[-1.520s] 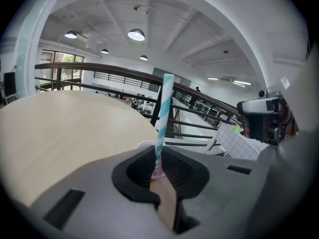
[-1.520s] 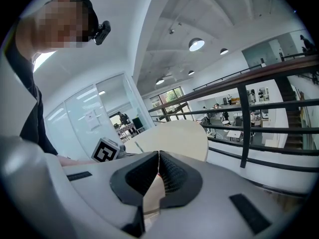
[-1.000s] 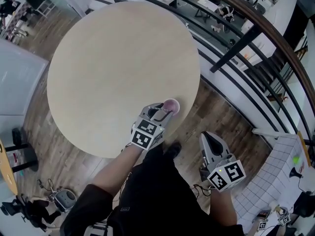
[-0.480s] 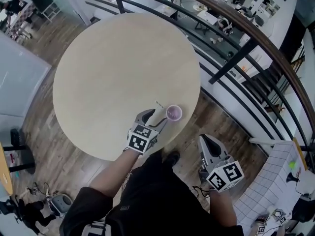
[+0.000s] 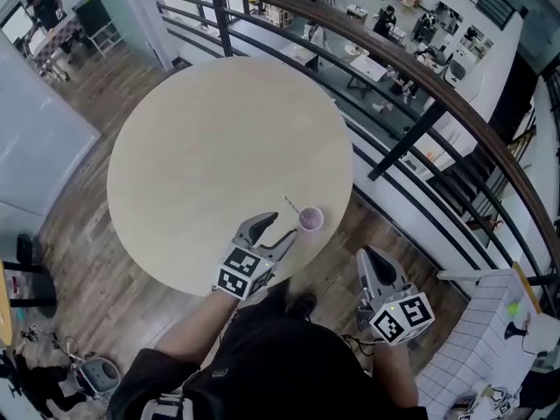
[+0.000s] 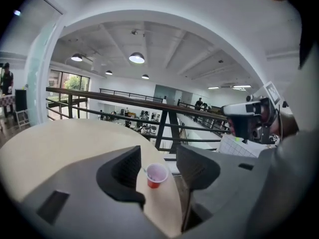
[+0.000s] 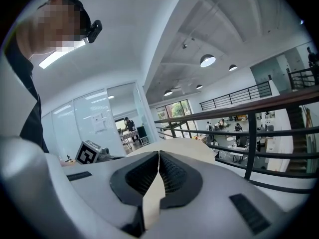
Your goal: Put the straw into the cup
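In the head view, a round pale desk (image 5: 219,138) is seen from above, with a dark railing (image 5: 411,86) curving behind it. A small cup (image 5: 310,220) stands close to the near edge of the desk. The straw (image 5: 291,206) is set in the cup and leans over its rim, up and to the left in this view. The left tongs (image 5: 278,227) are held just beside the cup, on its near left. Their jaws are spread wide and nothing is gripped. The right tongs (image 5: 368,255) are held off the desk, above the wooden floor (image 5: 350,234), apart from the cup.

In the left gripper view, the left tongs (image 6: 158,156) are shown with both jaws far apart. They have just been opened wide and then drawn in very slightly. The cup (image 6: 157,175) is seen in the gap between them, standing on the desk (image 6: 60,143) and touched by neither pad. The straw (image 6: 145,170) is only faintly made out at the cup's left rim.

In the right gripper view, the right tongs (image 7: 159,156) are shown with the jaws brought together at their tips, and nothing is held between them. The desk (image 7: 184,146) and the railing (image 7: 249,128) are seen beyond.
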Available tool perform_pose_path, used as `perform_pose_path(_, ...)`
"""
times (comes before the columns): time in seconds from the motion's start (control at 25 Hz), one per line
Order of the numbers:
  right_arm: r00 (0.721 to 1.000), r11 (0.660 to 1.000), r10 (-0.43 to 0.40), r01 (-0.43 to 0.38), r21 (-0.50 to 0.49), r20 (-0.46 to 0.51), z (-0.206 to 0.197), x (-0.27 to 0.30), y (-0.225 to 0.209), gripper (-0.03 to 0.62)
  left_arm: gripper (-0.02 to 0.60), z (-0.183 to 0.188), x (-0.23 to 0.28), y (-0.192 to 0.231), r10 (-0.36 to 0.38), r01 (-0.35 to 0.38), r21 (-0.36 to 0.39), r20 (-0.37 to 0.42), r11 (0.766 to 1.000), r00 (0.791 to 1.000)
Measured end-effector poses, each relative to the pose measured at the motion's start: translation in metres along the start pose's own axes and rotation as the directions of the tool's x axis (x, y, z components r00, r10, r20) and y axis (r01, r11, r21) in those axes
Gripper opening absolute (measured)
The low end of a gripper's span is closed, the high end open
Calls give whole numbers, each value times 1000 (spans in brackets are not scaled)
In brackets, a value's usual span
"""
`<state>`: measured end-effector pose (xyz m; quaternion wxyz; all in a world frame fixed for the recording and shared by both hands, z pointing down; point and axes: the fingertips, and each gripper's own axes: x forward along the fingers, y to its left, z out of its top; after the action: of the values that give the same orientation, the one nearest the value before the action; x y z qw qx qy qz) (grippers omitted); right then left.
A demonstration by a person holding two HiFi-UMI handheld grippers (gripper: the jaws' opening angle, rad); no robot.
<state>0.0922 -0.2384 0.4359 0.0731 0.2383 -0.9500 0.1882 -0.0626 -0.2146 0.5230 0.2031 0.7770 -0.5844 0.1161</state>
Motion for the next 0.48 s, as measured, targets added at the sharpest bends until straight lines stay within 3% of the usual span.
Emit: perform_pose_path(0.48,991,999,-25,30,-38,130,40,-51,9,21,149,74,-51,-43,-32,20,70,178,997,984)
